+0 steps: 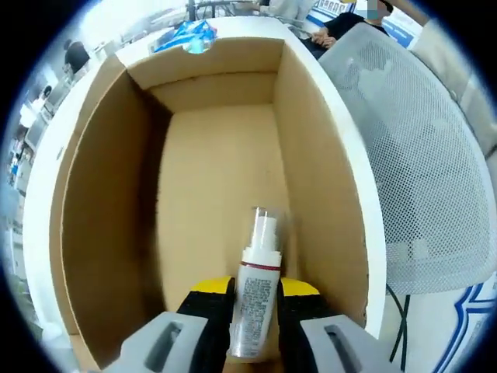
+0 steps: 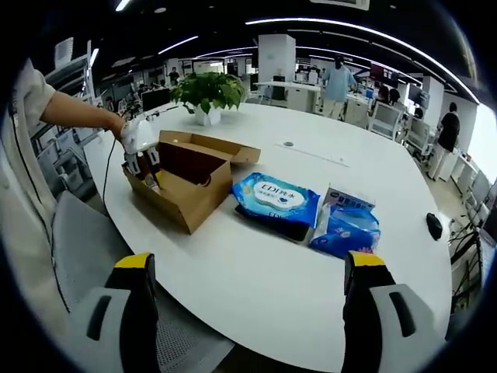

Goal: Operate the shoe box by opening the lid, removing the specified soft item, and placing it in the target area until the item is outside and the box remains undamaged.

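In the left gripper view, the left gripper (image 1: 254, 307) occupies the bottom centre of the frame. Its yellow-tipped fingers (image 1: 211, 299) are closed on a small white spray bottle with a clear cap and a red band (image 1: 256, 291), held inside the open brown cardboard shoe box (image 1: 101, 225). The box interior fills the centre of the frame, and its floor is bare above the bottle. A blue plastic packet (image 1: 185, 35) lies beyond the far wall at the upper left. A grey mesh chair back (image 1: 423, 163) stands at the right.

In the right gripper view, the right gripper (image 2: 248, 284) sits at the bottom of the frame with its fingers (image 2: 140, 287) spread wide apart and gripping nothing. The box (image 2: 182, 183) rests on the white round desk (image 2: 272, 272) at centre left, with the left gripper (image 2: 142, 159) reaching into its near end. Two blue tissue packs (image 2: 276, 198) (image 2: 345, 225) lie on the desk just right of the box. A potted green plant (image 2: 208, 93) stands at the upper left.
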A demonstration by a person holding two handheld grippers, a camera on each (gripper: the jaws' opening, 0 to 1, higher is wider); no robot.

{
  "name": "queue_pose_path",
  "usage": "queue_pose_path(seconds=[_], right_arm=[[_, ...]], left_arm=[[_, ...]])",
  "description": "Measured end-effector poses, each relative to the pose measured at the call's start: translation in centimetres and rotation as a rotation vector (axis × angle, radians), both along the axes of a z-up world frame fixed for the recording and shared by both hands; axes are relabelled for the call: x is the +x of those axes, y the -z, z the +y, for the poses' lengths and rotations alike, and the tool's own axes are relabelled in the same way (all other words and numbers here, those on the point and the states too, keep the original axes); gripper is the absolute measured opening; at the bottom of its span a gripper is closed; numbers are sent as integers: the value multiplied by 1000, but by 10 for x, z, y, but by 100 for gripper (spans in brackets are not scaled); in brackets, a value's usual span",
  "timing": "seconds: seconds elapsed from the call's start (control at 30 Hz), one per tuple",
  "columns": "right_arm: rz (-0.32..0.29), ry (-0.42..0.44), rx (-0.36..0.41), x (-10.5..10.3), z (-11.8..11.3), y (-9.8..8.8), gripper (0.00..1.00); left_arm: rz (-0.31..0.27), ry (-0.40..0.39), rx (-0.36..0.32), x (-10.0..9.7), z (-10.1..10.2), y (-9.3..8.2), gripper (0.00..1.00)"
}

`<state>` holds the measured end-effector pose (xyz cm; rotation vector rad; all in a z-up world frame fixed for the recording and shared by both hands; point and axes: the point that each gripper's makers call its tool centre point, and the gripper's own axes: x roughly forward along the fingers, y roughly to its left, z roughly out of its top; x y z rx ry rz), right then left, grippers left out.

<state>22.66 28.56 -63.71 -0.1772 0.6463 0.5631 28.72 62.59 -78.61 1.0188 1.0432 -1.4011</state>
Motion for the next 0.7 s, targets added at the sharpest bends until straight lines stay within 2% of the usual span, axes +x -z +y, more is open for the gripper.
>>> queue_pose_path(seconds=[0.13, 0.43, 0.7], right_arm=[[3, -9, 5, -2, 2, 1, 93], [-2, -17, 12, -3, 5, 0, 94], [-10, -29, 17, -4, 8, -2, 93]], left_arm=[[-7, -5, 7, 0, 0, 0, 20], [-8, -39, 28, 2, 2, -3, 19], [-21, -75, 8, 5, -2, -11, 19]])
